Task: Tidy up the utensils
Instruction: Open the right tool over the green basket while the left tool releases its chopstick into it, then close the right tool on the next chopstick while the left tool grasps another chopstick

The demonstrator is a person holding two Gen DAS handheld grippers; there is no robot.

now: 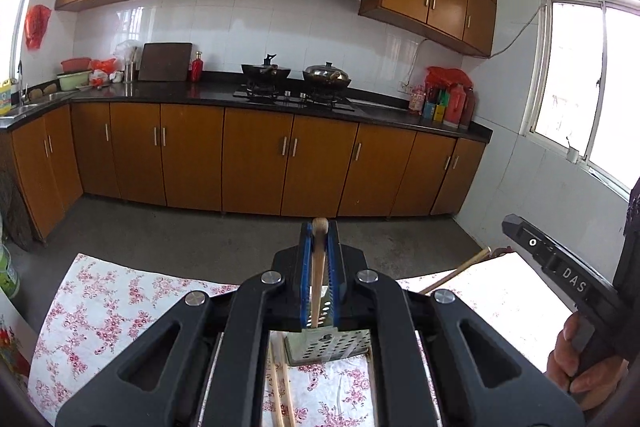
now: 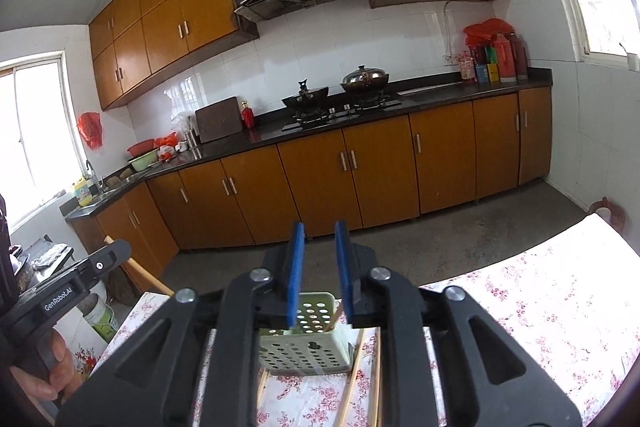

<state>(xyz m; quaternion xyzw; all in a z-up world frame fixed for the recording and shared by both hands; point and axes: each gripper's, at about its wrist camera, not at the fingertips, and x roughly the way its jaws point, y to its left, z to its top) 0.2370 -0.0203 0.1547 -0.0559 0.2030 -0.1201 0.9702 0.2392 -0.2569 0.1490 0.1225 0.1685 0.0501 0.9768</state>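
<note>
My left gripper (image 1: 319, 229) is shut on a wooden chopstick (image 1: 319, 267), held upright above a pale green perforated utensil holder (image 1: 332, 347) on the flowered tablecloth. Loose chopsticks (image 1: 278, 379) lie on the cloth below the gripper. My right gripper (image 2: 320, 239) is open and empty, its blue pads apart, just behind the same utensil holder (image 2: 306, 351), which has one chopstick (image 2: 335, 317) leaning inside. Several more chopsticks (image 2: 354, 383) lie on the cloth beside the holder.
The table with the flowered cloth (image 2: 540, 307) stands in a kitchen; brown cabinets and a black counter (image 1: 216, 93) with a stove and pans are across the floor. A wooden chair back (image 2: 136, 269) is at the table's left edge. The other hand-held gripper (image 1: 560, 267) shows at right.
</note>
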